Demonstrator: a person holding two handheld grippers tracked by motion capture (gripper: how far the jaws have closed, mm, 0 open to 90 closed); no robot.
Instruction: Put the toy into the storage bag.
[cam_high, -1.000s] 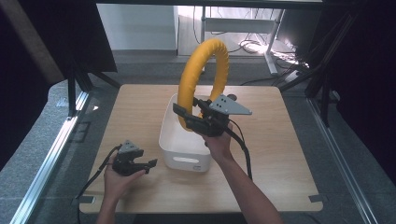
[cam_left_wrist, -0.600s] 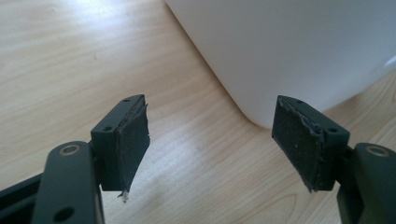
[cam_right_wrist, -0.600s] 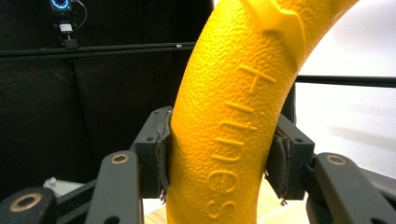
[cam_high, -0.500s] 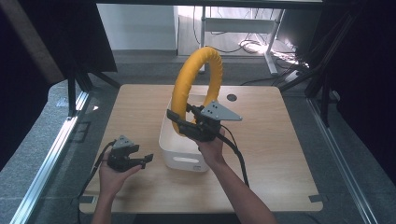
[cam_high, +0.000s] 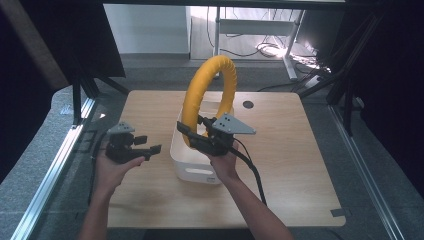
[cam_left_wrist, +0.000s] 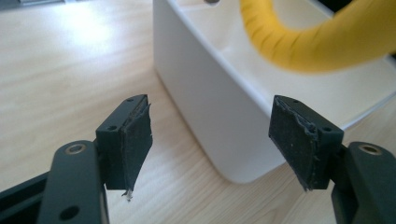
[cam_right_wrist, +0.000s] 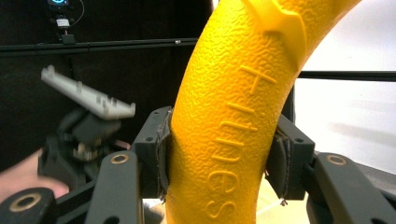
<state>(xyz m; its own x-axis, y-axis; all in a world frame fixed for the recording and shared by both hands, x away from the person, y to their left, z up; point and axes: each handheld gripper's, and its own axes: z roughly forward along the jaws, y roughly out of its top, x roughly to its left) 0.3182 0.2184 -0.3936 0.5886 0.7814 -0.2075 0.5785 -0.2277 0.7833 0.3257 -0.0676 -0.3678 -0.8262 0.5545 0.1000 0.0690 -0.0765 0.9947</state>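
**Operator:** High view check: where does the yellow textured plastic ring (cam_high: 207, 95) sit?

**Observer:** It stands upright on edge, its lower arc inside the white rectangular plastic bin (cam_high: 192, 167) and its upper arc well above the rim. The bin rests near the middle of the light wooden surface (cam_high: 300, 165).

**Operator:** Condition of the right gripper (cam_high: 192, 136)?

**Observer:** Its jaws are clamped on the lower left part of the ring, just above the bin. In the right gripper view both black pads press against the ring's pebbled wall (cam_right_wrist: 224, 140), one on each side, beside raised lettering running up the ring. The grey three-cornered plate (cam_high: 234, 125) on top of that gripper faces upward.

**Operator:** Condition of the left gripper (cam_high: 142, 145)?

**Observer:** It is held in the person's left hand (cam_high: 112, 167) above the surface, to the left of the bin and apart from it. Its jaws have just been closing a little, yet they stand wide apart with nothing between them. In the left gripper view the pads (cam_left_wrist: 137, 135) frame the near corner of the bin (cam_left_wrist: 219, 107), and the ring (cam_left_wrist: 317, 42) curves across the bin's open top beyond.

**Operator:** Any contact between the left gripper and the bin?

**Observer:** None visible; wood shows between them. A cable (cam_high: 250, 172) trails from the right gripper back over the surface alongside the forearm.
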